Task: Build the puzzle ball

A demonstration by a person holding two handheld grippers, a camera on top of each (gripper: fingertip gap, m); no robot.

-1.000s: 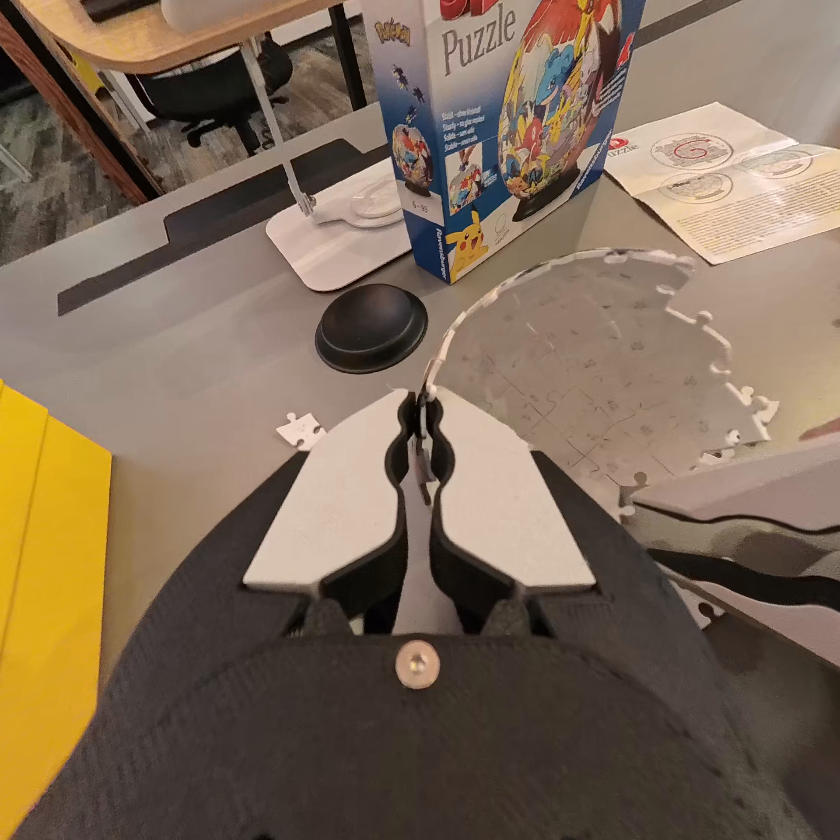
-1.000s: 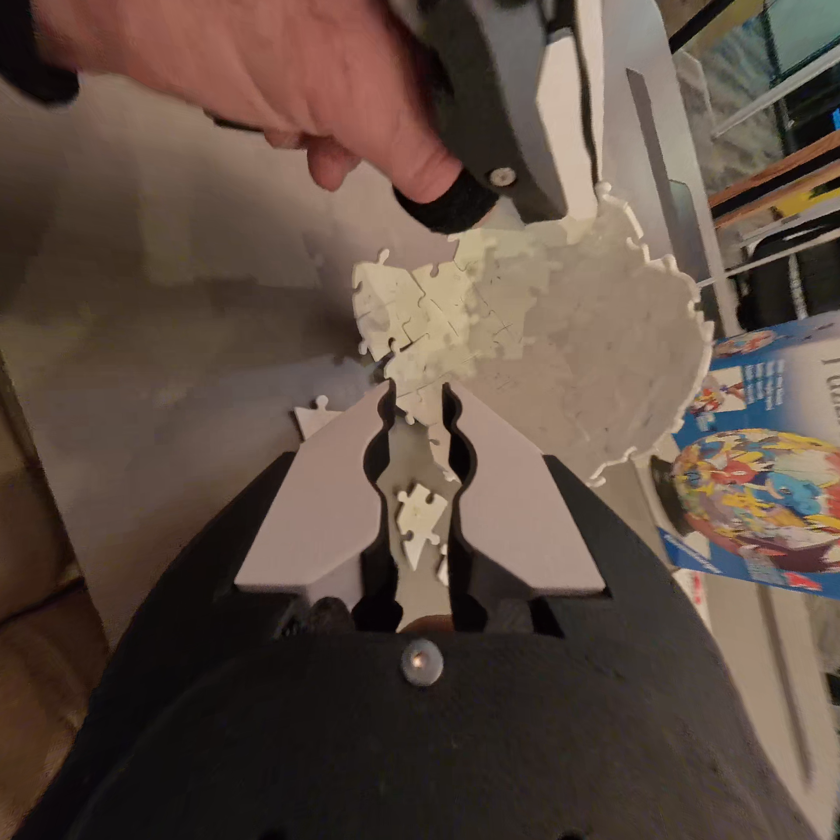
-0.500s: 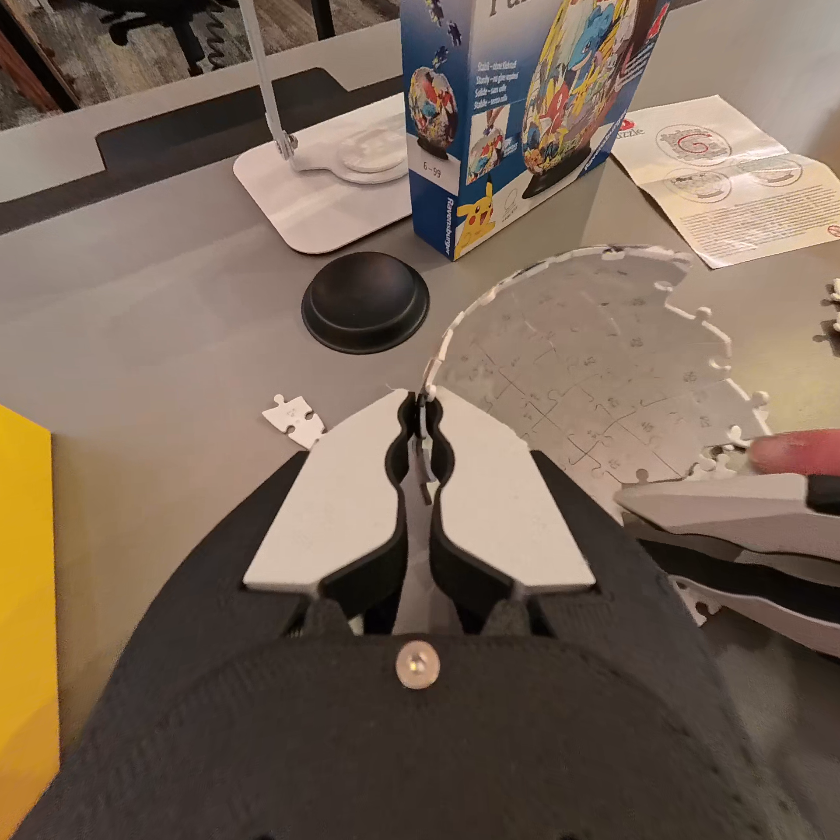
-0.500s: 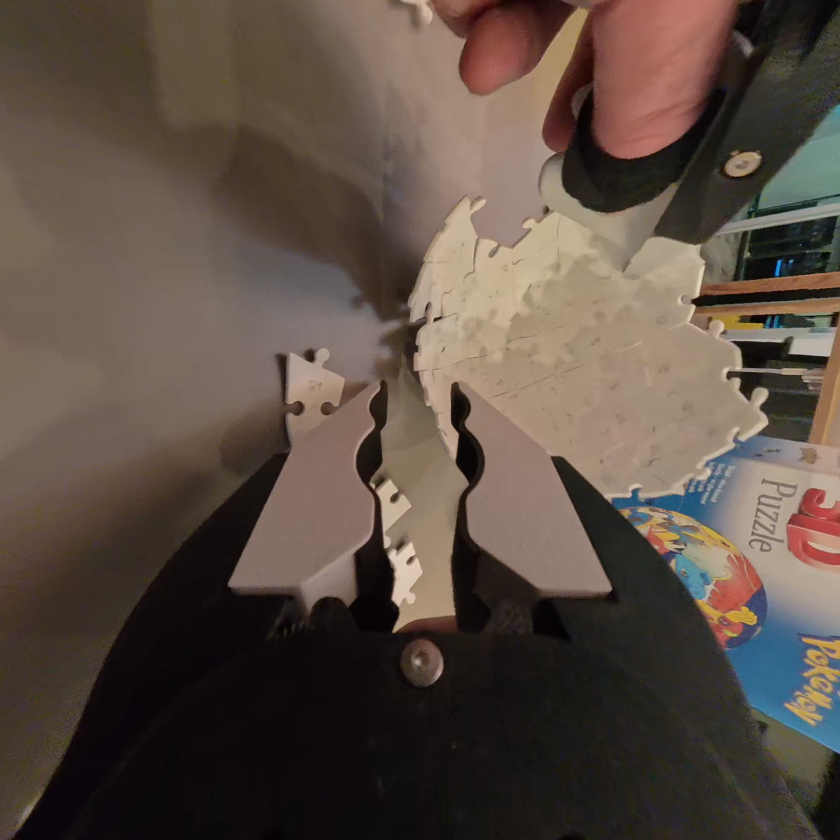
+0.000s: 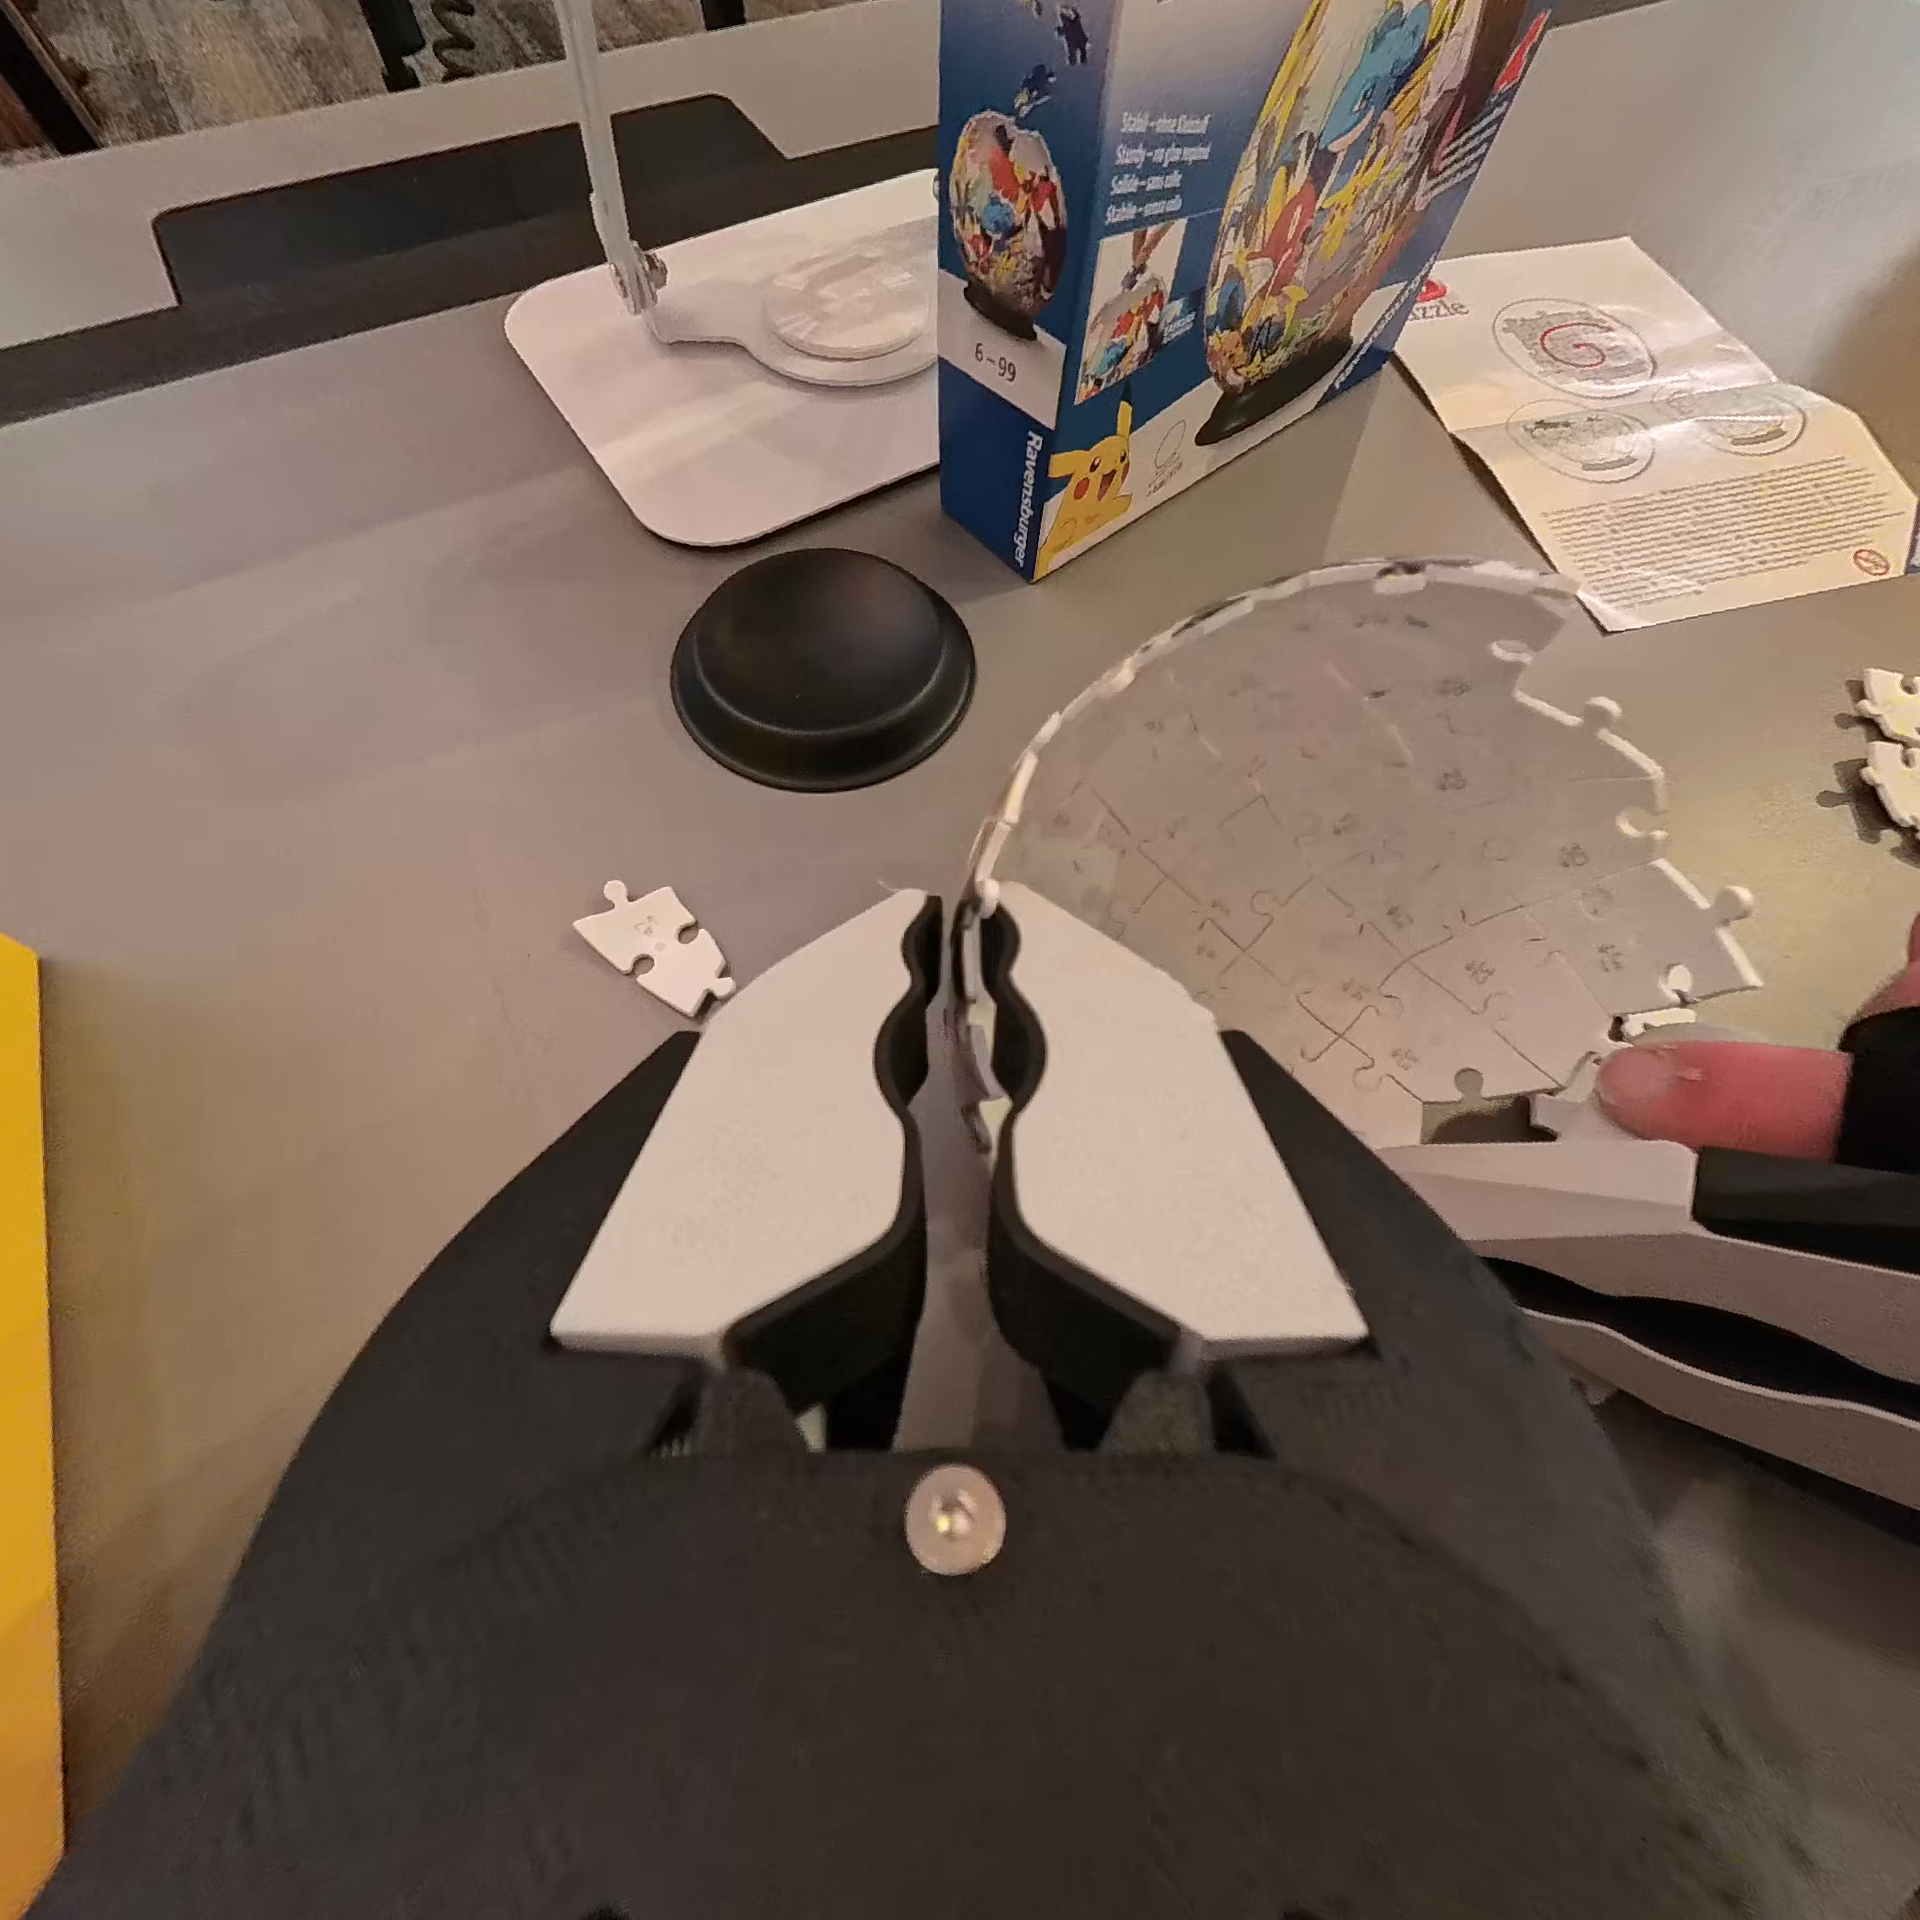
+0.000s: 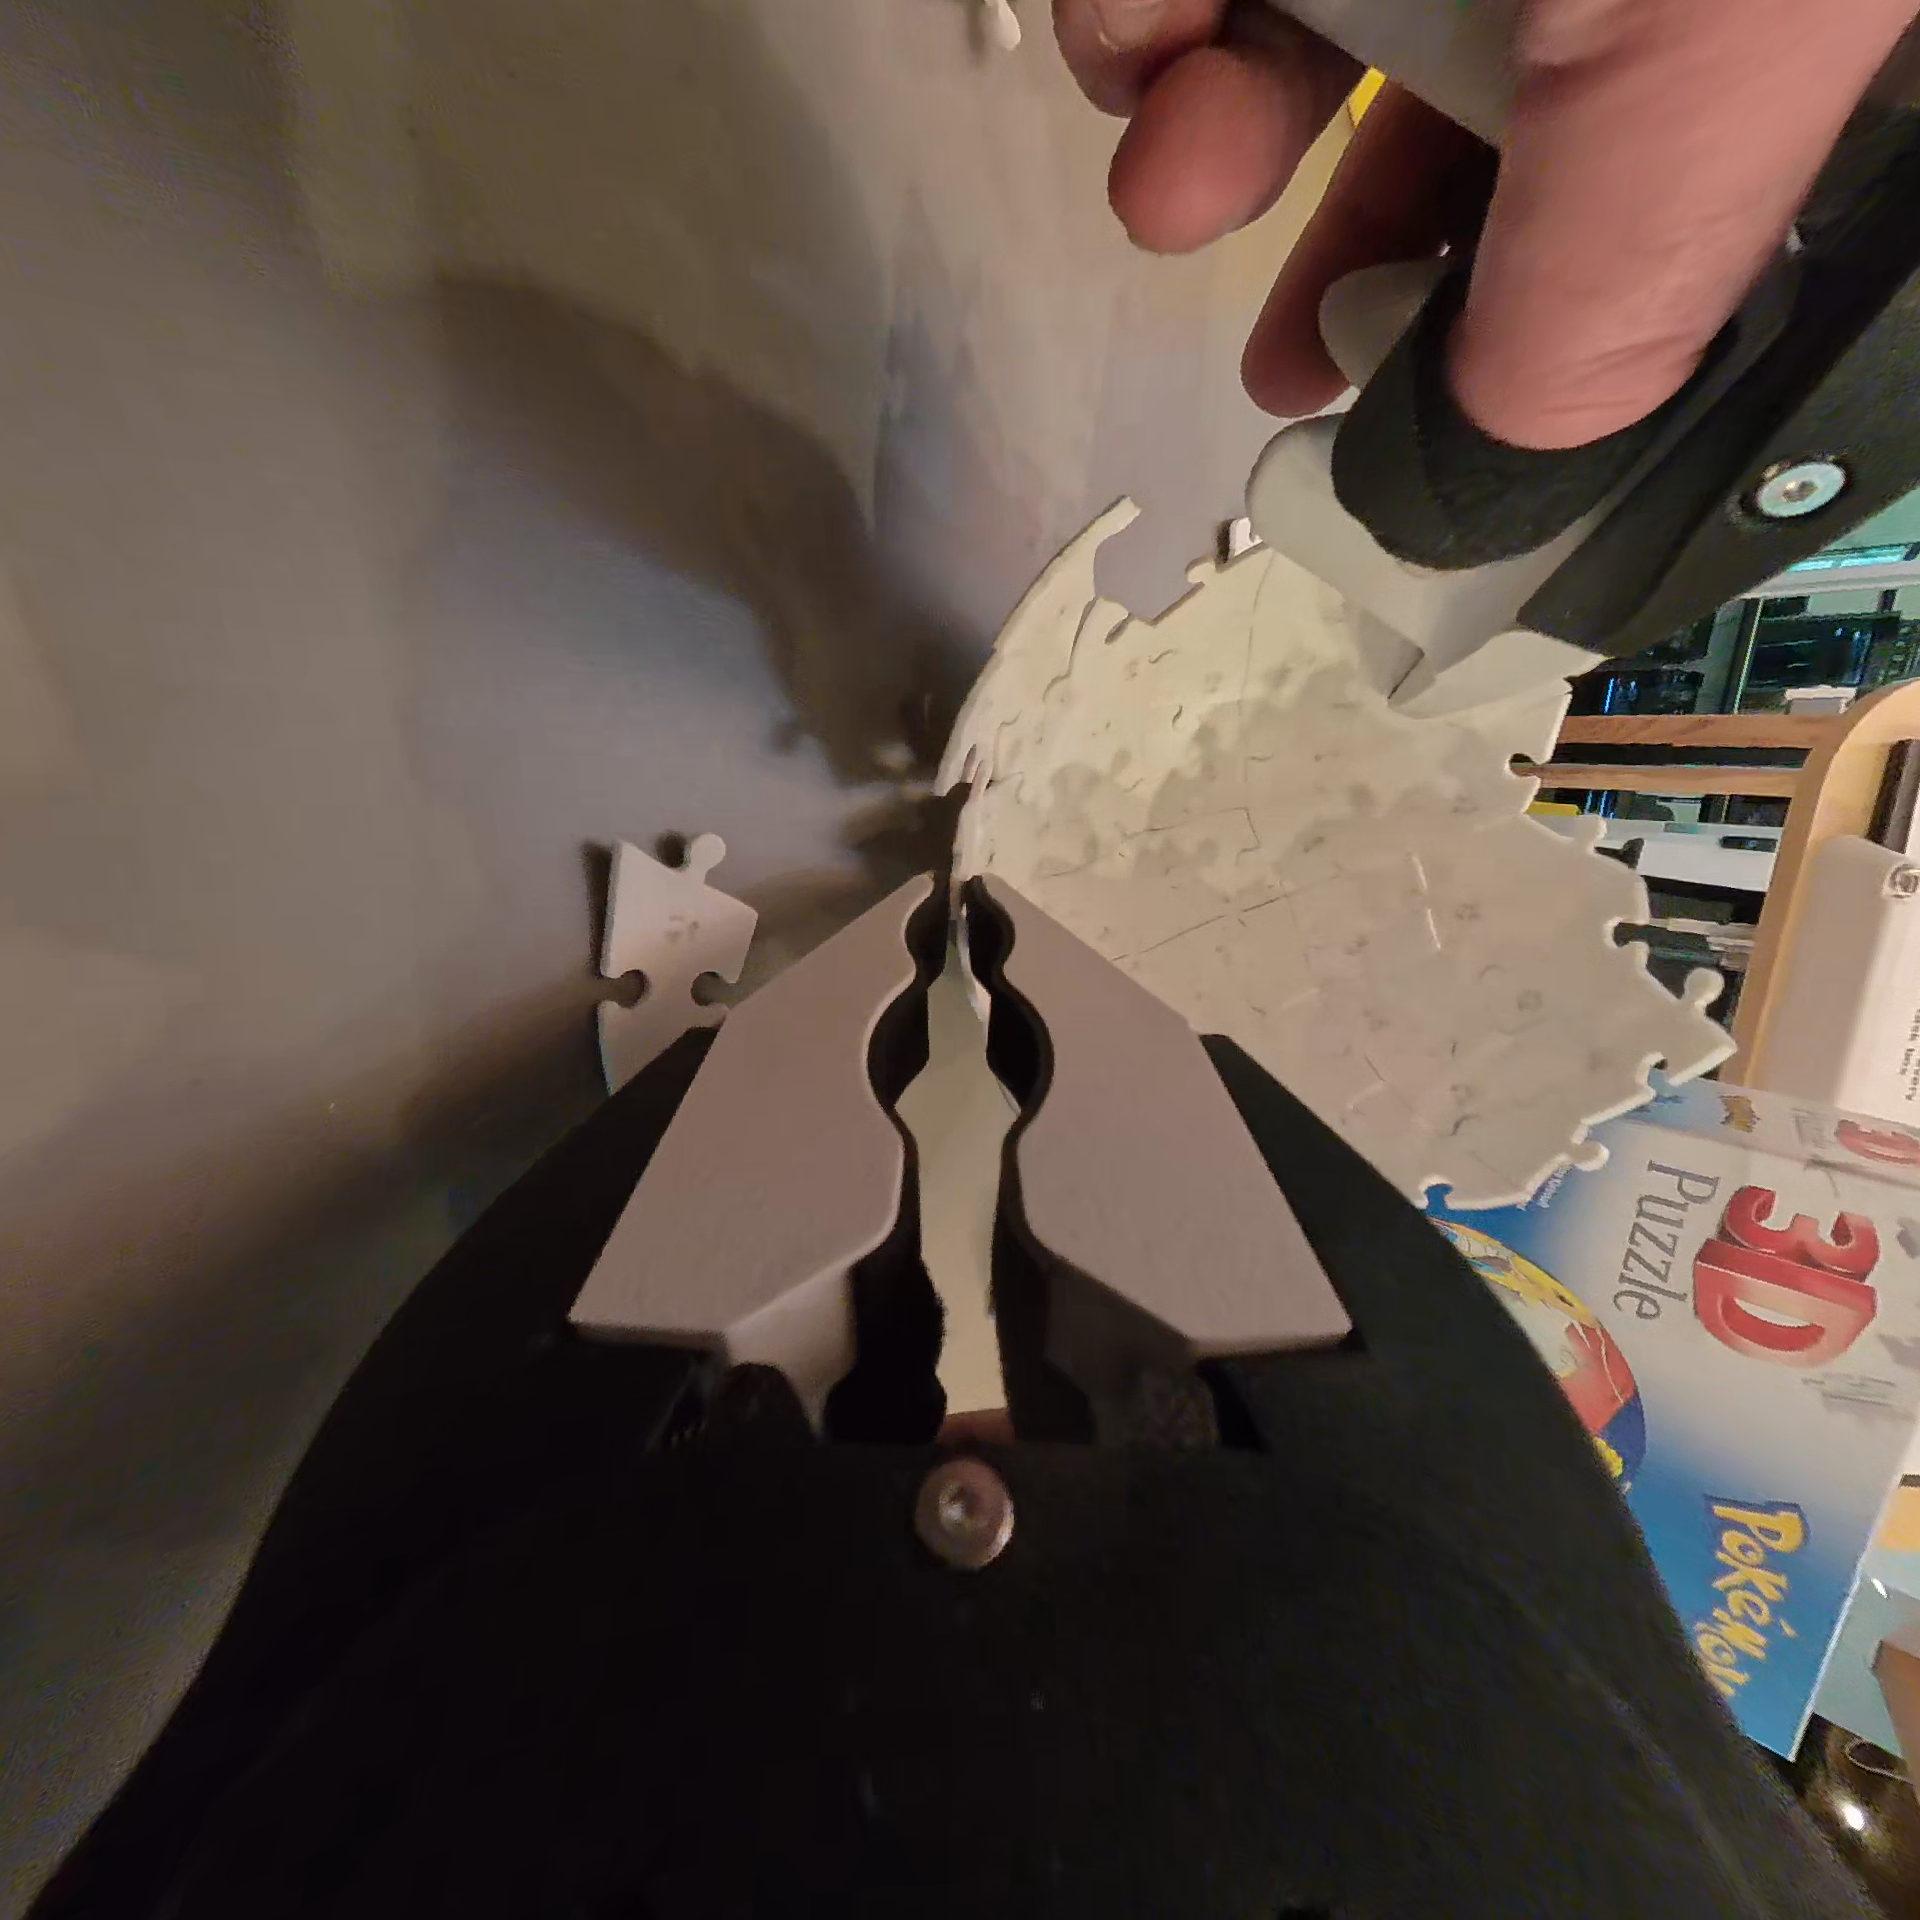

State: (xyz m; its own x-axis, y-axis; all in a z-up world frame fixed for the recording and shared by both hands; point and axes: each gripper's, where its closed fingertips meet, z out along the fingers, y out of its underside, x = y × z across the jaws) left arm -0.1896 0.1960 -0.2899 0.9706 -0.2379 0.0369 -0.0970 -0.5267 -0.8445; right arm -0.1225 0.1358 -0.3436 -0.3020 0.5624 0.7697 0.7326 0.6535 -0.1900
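- Two grippers: left gripper (image 5: 961,914) pinches the one half-built puzzle shell (image 5: 1351,842) at mid-frame; right gripper (image 6: 951,894) is clamped on its rim too.
- One loose piece (image 5: 655,940) left of centre; one black stand (image 5: 821,665); one box (image 5: 1195,249) at top.

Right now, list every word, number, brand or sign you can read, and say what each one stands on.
I do not copy out writing; this is where it stands.
Blue puzzle box: large and small print with logos, on front and side.
Instruction sheet: a logo and fine print, too small to read.
Puzzle shell: faint marks inside the pieces, too small.
Loose puzzle piece: one small mark.
White tag: blurred print.
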